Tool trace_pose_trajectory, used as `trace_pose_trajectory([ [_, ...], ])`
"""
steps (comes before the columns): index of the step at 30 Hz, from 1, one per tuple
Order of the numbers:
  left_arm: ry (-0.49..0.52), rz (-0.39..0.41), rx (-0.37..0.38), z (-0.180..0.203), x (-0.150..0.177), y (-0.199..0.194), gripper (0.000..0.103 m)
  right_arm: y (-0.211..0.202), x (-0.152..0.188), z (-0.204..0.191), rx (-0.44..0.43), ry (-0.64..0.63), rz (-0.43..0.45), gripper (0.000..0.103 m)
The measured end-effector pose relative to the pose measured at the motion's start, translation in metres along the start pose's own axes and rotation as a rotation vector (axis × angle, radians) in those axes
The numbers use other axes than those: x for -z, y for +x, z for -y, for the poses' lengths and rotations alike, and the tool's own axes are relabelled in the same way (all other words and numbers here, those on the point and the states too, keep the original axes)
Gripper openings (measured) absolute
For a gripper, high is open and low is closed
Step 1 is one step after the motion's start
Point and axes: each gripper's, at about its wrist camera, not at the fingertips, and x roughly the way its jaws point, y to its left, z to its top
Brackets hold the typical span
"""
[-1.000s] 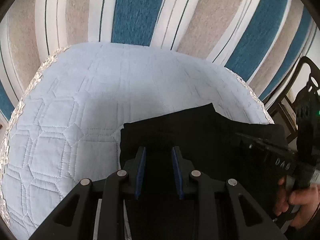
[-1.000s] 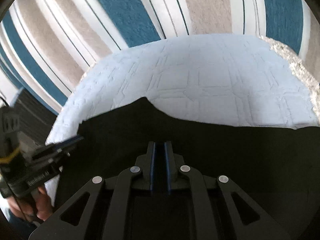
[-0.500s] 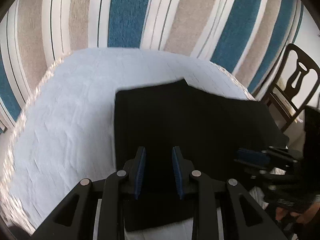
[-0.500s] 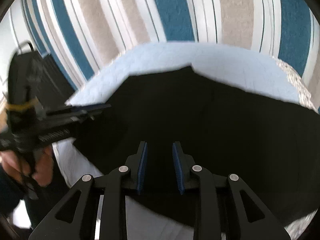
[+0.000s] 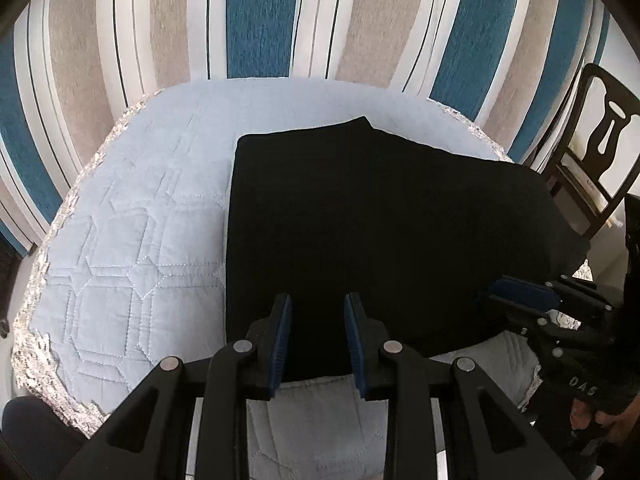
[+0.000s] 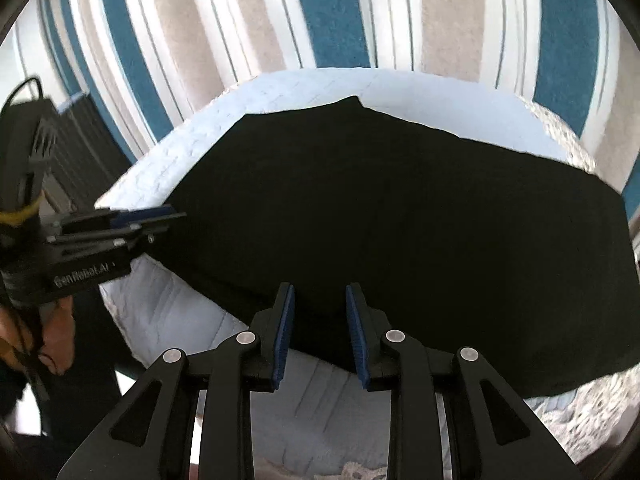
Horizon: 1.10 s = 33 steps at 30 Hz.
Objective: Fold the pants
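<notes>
Black pants (image 5: 372,224) lie flat and folded on a pale blue quilted cloth (image 5: 132,240) that covers a round table. They also show in the right wrist view (image 6: 400,216). My left gripper (image 5: 318,304) is open and empty above the pants' near edge. My right gripper (image 6: 320,294) is open and empty above the near edge further right. Each gripper shows in the other's view: the right one (image 5: 520,296) at the pants' right side, the left one (image 6: 160,216) at their left side.
A striped blue, beige and white wall (image 5: 260,20) stands behind the table. A dark wooden chair (image 5: 592,152) stands at the far right. The cloth has a silvery lace rim (image 5: 36,280). A dark ribbed object (image 6: 76,148) stands left of the table.
Both grippers have pulled back and up from the pants, so more of the pants and the table's near edge shows. The right gripper was shut a second ago and has opened.
</notes>
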Motion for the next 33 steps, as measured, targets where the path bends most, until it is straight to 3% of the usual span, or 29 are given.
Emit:
trace_pose_trajectory([
  [7, -0.024, -0.003, 0.018, 0.001, -0.004, -0.007, 0.030, -0.016, -0.002, 0.001, 0.018, 0.024, 0.019, 0.027],
  [27, 0.031, 0.010, 0.012, 0.026, -0.017, -0.005, 0.030, -0.032, 0.005, 0.023, 0.042, 0.100, 0.050, 0.027],
  [33, 0.037, -0.052, 0.033, 0.030, -0.010, 0.014, 0.030, -0.018, 0.010, 0.033, 0.048, 0.118, 0.012, 0.027],
])
